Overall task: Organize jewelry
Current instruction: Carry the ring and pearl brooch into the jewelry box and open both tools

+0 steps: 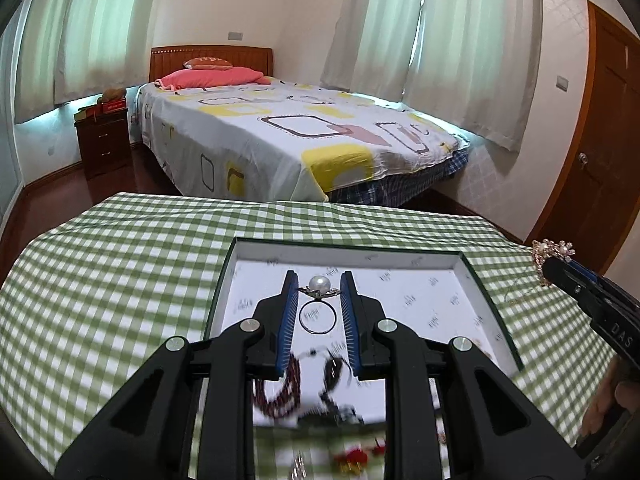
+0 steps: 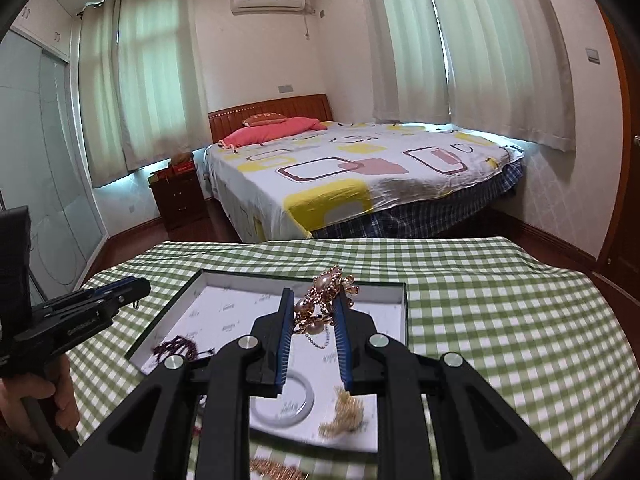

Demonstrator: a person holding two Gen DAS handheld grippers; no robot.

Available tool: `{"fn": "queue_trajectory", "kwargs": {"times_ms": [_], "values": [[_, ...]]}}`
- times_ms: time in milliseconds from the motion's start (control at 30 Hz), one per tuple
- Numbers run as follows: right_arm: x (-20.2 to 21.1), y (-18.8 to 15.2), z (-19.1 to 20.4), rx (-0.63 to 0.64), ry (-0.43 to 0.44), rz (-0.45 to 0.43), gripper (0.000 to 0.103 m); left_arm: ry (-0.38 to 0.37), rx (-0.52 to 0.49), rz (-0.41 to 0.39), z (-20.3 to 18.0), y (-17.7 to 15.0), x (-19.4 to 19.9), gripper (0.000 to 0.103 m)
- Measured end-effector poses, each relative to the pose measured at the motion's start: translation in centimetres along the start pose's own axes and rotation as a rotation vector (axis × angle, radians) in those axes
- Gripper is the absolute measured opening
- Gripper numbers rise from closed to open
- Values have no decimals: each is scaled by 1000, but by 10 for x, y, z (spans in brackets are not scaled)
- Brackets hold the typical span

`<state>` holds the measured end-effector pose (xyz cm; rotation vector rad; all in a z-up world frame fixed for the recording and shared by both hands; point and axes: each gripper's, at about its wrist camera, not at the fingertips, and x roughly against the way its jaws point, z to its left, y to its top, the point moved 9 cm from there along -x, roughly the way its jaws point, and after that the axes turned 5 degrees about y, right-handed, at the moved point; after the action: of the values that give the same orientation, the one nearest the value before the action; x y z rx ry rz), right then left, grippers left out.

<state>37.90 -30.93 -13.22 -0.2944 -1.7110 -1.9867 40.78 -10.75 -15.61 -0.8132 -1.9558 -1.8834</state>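
Observation:
My left gripper is shut on a silver pearl ring, held above the white-lined jewelry tray. A dark red bead bracelet and a dark chain lie blurred in the tray below. My right gripper is shut on a gold pearl brooch with a chain, above the tray. Under it lie a pale bangle and a gold chain. The right gripper also shows at the right in the left wrist view, and the left gripper at the left in the right wrist view.
The tray sits on a table with a green checked cloth. Red and gold pieces lie on the cloth by the tray's near edge. A bed, a nightstand and a door stand beyond the table.

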Motion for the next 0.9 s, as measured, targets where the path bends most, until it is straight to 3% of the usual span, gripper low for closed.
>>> {"fn": "queue_trajectory", "kwargs": {"times_ms": [467,633,833,900], "values": [[-90,-63,-39,-33,-19,263,20,43,1,210,25,-31,-112,21],[-101,-76,-45,-58,-27,323,20,53,8,250,28,-37,-125,21],[-104,-78,-48,-72,-24,337,21,54,6,287,28,-43,-134,22],[-104,-78,-49,-72,-25,335,22,55,9,292,29,-44,-134,32]]}}
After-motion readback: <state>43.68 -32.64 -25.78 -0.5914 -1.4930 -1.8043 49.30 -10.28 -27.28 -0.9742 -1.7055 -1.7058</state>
